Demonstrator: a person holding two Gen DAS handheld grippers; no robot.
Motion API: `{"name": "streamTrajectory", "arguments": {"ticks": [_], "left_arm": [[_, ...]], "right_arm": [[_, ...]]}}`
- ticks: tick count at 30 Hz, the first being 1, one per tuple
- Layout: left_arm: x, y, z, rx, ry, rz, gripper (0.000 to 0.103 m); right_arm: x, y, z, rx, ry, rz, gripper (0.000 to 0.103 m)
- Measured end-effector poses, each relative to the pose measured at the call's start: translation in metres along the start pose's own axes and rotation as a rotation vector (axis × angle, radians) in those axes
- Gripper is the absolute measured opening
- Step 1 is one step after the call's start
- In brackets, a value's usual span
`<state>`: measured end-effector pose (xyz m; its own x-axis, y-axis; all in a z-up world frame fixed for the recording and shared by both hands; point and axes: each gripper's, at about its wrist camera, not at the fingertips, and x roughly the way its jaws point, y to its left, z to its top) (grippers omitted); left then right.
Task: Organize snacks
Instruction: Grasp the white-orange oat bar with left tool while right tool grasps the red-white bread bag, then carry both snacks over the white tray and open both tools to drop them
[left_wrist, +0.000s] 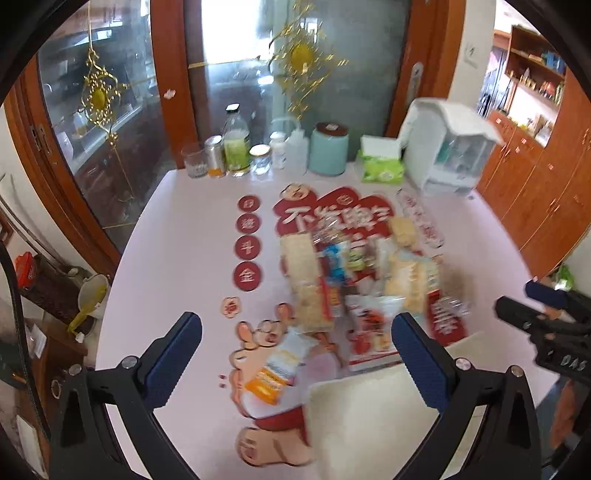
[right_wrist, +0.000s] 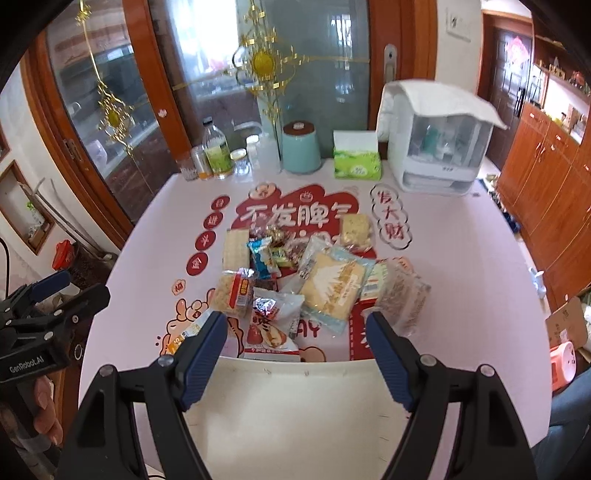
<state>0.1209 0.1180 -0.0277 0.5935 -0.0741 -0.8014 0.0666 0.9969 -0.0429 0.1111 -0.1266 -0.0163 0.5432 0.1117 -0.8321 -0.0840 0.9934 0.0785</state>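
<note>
A pile of snack packets (right_wrist: 295, 273) lies mid-table on a pink cloth with red characters; it also shows, blurred, in the left wrist view (left_wrist: 354, 273). A cream tray (right_wrist: 288, 413) sits at the near edge, seen in the left wrist view too (left_wrist: 384, 417). An orange-and-white packet (left_wrist: 280, 365) lies apart, left of the tray. My left gripper (left_wrist: 295, 354) is open and empty above that packet. My right gripper (right_wrist: 295, 354) is open and empty above the tray's far rim. Each gripper shows in the other view, the right (left_wrist: 546, 325) and the left (right_wrist: 40, 306).
Along the far edge stand a glass, jars and bottles (right_wrist: 218, 155), a teal canister (right_wrist: 301, 147), a green tissue pack (right_wrist: 356, 157) and a white appliance (right_wrist: 436, 136). Glass doors stand behind the table. Wooden cabinets (right_wrist: 554, 192) line the right.
</note>
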Motion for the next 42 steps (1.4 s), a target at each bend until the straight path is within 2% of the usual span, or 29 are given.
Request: {"name": "streamTrajectory", "arguments": {"ticks": [2,7,14,19,26,30,32,33,36,37,39,42], "left_arm": [[0.026,0.015,-0.003,0.005,0.039,0.028,0.102],[0.095,0.048,-0.018,0.003,0.161,0.021,0.102],[0.181,0.06,-0.059,0.036,0.36,-0.009,0.1],[0.205,0.058,-0.07,0.025,0.405,-0.071,0.1],[0.228,0.041,-0.07,0.07,0.474,-0.104,0.1],[0.244,0.035,-0.073,0.072,0.543,-0.094,0.1],[0.248,0.032,-0.076,0.082,0.574,-0.087,0.091],[0.249,0.03,-0.077,0.103,0.567,-0.07,0.088],[0.246,0.025,-0.073,0.15,0.539,-0.027,0.058],[0.244,0.025,-0.071,0.151,0.531,-0.027,0.038],[0.241,0.028,-0.067,0.118,0.534,-0.041,0.039],[0.226,0.035,-0.06,0.093,0.477,-0.014,0.038]], "right_arm": [[0.025,0.008,0.001,-0.013,0.044,-0.019,0.078],[0.081,0.019,0.001,-0.027,0.138,-0.062,0.078],[0.17,0.025,-0.004,0.004,0.319,-0.062,0.078],[0.21,0.033,-0.008,0.025,0.404,-0.049,0.078],[0.243,0.047,-0.02,0.015,0.497,-0.064,0.078],[0.255,0.052,-0.026,0.011,0.529,-0.081,0.078],[0.262,0.054,-0.031,0.016,0.554,-0.091,0.078],[0.265,0.053,-0.035,0.026,0.563,-0.092,0.073],[0.263,0.05,-0.039,0.029,0.532,-0.081,0.066],[0.262,0.049,-0.04,0.027,0.526,-0.078,0.064],[0.255,0.045,-0.042,0.042,0.502,-0.061,0.054],[0.243,0.035,-0.043,0.072,0.459,-0.041,0.048]]}}
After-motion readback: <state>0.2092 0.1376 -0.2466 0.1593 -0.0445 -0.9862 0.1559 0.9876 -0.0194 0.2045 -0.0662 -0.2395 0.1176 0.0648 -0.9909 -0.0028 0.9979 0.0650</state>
